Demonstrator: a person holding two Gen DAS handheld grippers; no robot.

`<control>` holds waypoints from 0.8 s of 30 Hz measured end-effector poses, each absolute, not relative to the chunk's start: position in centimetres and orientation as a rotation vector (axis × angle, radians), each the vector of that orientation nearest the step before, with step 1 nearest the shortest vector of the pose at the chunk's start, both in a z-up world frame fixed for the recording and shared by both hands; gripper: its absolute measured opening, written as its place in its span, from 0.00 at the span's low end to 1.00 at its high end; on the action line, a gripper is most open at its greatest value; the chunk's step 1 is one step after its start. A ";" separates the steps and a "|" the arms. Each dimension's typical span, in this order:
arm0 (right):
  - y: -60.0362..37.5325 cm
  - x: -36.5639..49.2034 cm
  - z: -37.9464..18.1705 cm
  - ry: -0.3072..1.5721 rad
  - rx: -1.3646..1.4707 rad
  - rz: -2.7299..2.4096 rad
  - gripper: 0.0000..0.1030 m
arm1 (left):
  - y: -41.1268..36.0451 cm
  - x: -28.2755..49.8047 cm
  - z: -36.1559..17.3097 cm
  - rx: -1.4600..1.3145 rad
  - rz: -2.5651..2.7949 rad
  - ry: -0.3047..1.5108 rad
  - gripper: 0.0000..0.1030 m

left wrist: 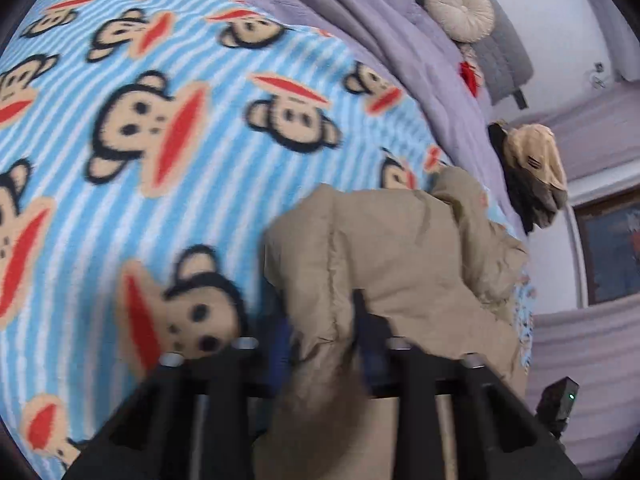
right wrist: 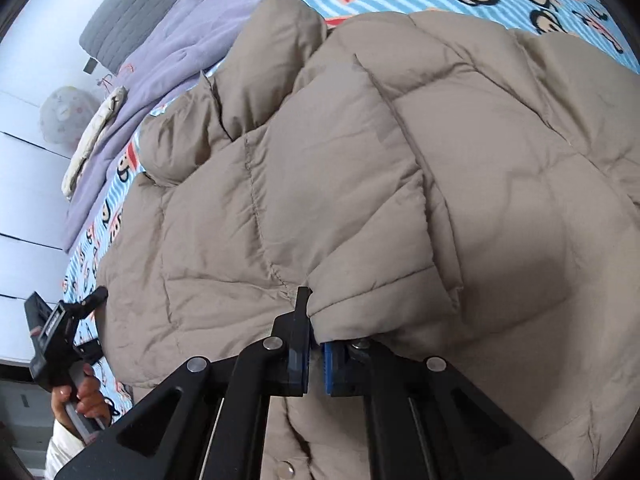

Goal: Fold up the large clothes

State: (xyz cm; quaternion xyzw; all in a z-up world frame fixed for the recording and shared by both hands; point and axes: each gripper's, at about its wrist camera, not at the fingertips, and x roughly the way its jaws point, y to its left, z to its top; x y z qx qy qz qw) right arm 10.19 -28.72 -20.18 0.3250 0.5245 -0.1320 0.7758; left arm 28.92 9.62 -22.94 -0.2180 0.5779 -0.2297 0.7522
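1. Holding the coat [right wrist: 360,184] at its near edge, the right gripper [right wrist: 316,364] has its jaws closed on a fold of the tan padded cloth, with only a thin gap between the pads
2. The left gripper [left wrist: 320,344] also grips tan cloth, which bunches up between its two fingers; the picture is blurred here, so I cannot say how firm the hold is
3. From the right gripper the coat spreads forward and to both sides on the bed, and its long axis seems to run left to right across this view
4. In the right view the left gripper sits at the far left edge of the coat, so I judge each hand holds one end
5. Farther away, the monkey blanket [left wrist: 200,80] lies under the coat, bare ahead of the left gripper
6. Beyond it is a purple quilt [left wrist: 380,20]
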 end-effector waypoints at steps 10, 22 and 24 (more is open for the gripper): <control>-28.7 10.1 -20.7 1.115 0.684 -0.289 0.05 | 6.6 28.5 -22.1 0.048 -0.327 1.125 0.17; -29.8 8.7 -18.5 1.164 0.648 -0.265 0.57 | 11.6 26.5 -16.7 0.008 -0.279 1.096 0.17; -30.5 7.1 -16.7 1.124 0.597 -0.330 0.57 | 11.3 25.3 -16.4 0.017 -0.318 1.103 0.17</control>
